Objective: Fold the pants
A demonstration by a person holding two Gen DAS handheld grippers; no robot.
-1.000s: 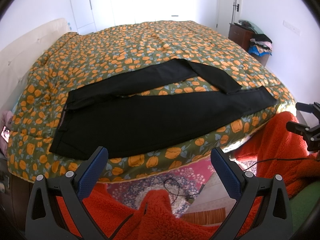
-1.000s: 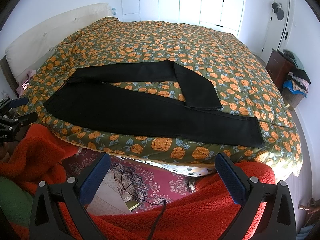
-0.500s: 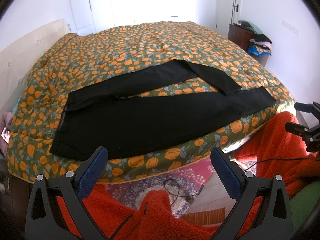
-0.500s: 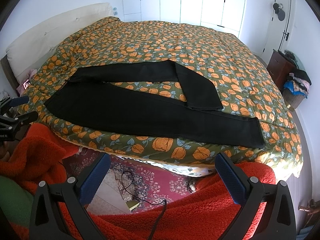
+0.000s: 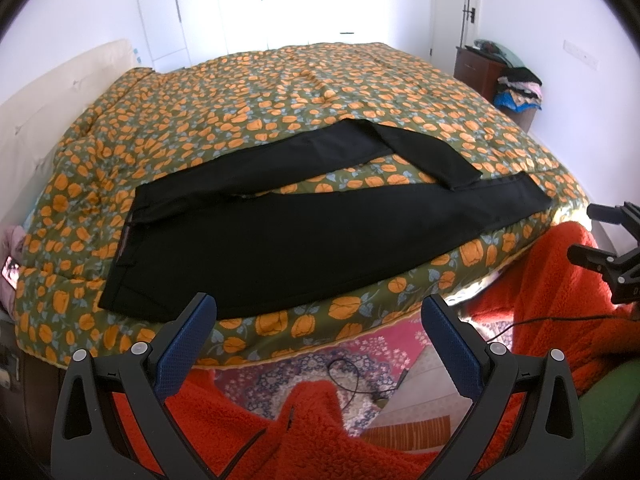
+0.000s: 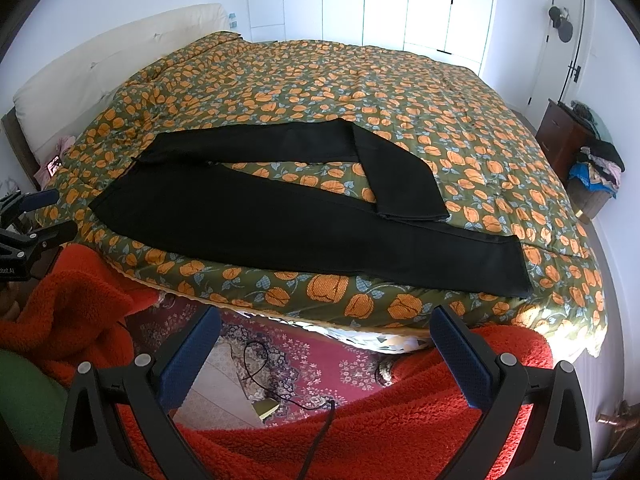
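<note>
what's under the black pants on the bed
The black pants lie on the orange-flowered quilt, which shows in the gap between the legs. Whatever else lies beneath the fabric is covered.

the only lettering shows in the right wrist view, on the black body of the left gripper [image 6: 38, 216] at the frame's left edge: small white characters ending in "ai", with the letters before them cut off and blurred. nothing else is legible.

White walls, bright wardrobe doors [image 6: 408, 4], floral-quilted bed [image 6: 360, 92], patterned rug [image 6: 304, 356].
</note>
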